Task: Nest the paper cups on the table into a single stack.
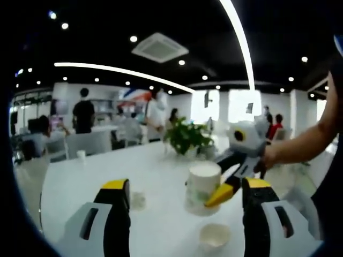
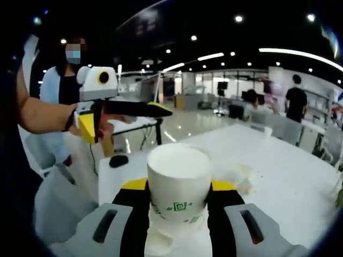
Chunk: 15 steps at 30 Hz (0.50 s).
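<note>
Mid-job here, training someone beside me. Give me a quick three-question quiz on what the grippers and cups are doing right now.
1. True or false: the left gripper is shut on a cup.
2. What does the right gripper hold between its jaws? A) a bottle B) a paper cup C) a spoon
3. Fill in: in the left gripper view, a loose cup stands open side up on the white ____.

Key: 1 false, its jaws are spread with nothing between them. 2 B. 3 table.
</note>
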Each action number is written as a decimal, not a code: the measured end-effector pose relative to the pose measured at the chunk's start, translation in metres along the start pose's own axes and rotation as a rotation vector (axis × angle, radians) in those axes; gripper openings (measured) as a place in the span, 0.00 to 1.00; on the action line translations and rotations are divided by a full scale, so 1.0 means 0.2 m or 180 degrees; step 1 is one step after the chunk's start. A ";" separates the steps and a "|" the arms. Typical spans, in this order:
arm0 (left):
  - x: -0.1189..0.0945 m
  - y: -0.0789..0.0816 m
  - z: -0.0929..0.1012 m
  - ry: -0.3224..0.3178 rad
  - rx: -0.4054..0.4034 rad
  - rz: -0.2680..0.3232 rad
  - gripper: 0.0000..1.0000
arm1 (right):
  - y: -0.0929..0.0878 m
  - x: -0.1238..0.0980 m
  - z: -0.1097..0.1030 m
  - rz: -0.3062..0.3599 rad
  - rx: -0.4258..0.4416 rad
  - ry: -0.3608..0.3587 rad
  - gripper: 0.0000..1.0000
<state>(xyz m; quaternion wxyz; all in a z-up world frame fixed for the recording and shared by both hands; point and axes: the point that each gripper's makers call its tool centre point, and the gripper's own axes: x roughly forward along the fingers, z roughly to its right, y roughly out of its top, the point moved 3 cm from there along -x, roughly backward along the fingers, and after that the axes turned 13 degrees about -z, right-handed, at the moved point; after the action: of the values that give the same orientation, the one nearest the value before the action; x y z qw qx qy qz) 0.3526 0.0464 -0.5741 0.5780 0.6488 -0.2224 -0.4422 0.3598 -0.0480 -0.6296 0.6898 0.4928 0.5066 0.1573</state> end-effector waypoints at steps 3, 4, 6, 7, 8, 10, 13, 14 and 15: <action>0.01 0.01 0.02 -0.0030 0.0017 0.0019 0.82 | 0.01 -0.01 -0.02 0.0010 -0.0008 0.0019 0.39; 0.01 0.01 0.02 -0.0042 0.0025 0.0026 0.81 | 0.01 -0.01 -0.03 0.0016 -0.0006 0.0033 0.39; 0.03 0.01 0.04 -0.0070 0.0058 0.0029 0.79 | 0.01 -0.01 -0.04 0.0022 -0.0017 0.0051 0.39; 0.04 0.01 0.06 -0.0106 0.0068 0.0019 0.77 | 0.02 -0.02 -0.05 0.0032 -0.0025 0.0075 0.39; 0.04 0.01 0.06 -0.0129 0.0070 0.0008 0.75 | 0.02 -0.02 -0.06 0.0039 -0.0030 0.0091 0.39; 0.06 0.00 0.08 -0.0171 0.0103 -0.0033 0.73 | 0.02 -0.02 -0.08 0.0048 -0.0044 0.0129 0.39; 0.08 -0.01 0.11 -0.0197 0.0163 -0.0083 0.70 | 0.03 -0.03 -0.10 0.0049 -0.0073 0.0195 0.39; 0.08 -0.01 0.11 -0.0210 0.0184 -0.0101 0.69 | 0.03 -0.03 -0.11 0.0050 -0.0077 0.0226 0.39; 0.09 -0.02 0.12 -0.0217 0.0196 -0.0105 0.69 | 0.03 -0.03 -0.13 0.0051 -0.0086 0.0260 0.39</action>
<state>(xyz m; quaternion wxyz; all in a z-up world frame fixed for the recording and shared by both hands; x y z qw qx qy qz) 0.3414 0.0200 -0.5812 0.5425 0.6545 -0.2448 -0.4663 0.3375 -0.0362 -0.6214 0.6738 0.4807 0.5282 0.1896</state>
